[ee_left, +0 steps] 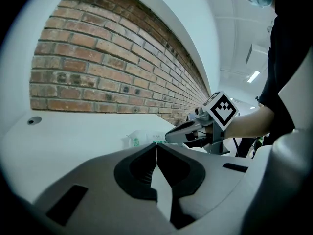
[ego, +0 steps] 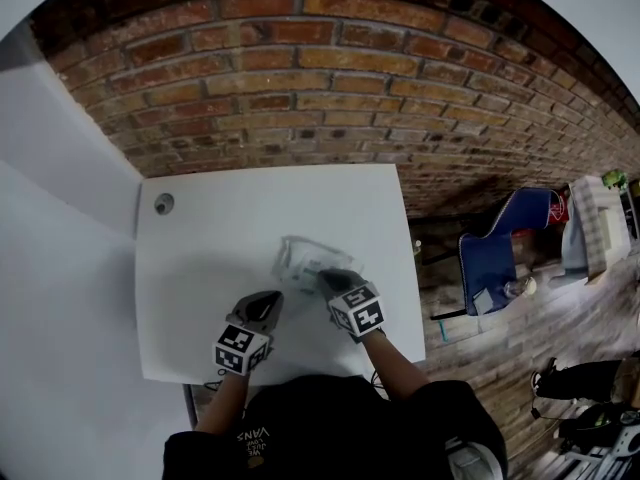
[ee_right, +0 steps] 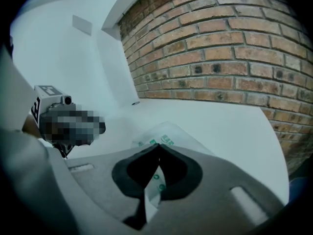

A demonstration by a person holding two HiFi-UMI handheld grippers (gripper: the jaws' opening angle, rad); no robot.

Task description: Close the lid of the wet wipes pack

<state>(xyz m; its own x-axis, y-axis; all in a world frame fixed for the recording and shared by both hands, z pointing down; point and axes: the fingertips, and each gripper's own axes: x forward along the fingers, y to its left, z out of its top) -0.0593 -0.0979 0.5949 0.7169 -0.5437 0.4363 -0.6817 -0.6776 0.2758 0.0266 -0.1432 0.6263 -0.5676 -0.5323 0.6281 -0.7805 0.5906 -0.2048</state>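
Note:
The wet wipes pack [ego: 303, 260], clear and whitish with green print, lies flat on the white table [ego: 220, 218] near its middle. My right gripper [ego: 335, 279] is shut, its tips resting over the pack's near right edge. In the right gripper view the pack [ee_right: 168, 137] shows just beyond and beneath the shut tips [ee_right: 157, 145]; whether the lid is down I cannot tell. My left gripper [ego: 266, 305] is shut and empty, a little to the near left of the pack. From the left gripper view, the pack [ee_left: 142, 139] lies ahead of the tips [ee_left: 156, 143], with the right gripper [ee_left: 182, 132] over it.
A round cable hole [ego: 164, 204] sits at the table's far left corner. A brick wall [ego: 330, 78] runs behind the table. To the right, on the wooden floor, stand a blue chair [ego: 505, 243] and other clutter.

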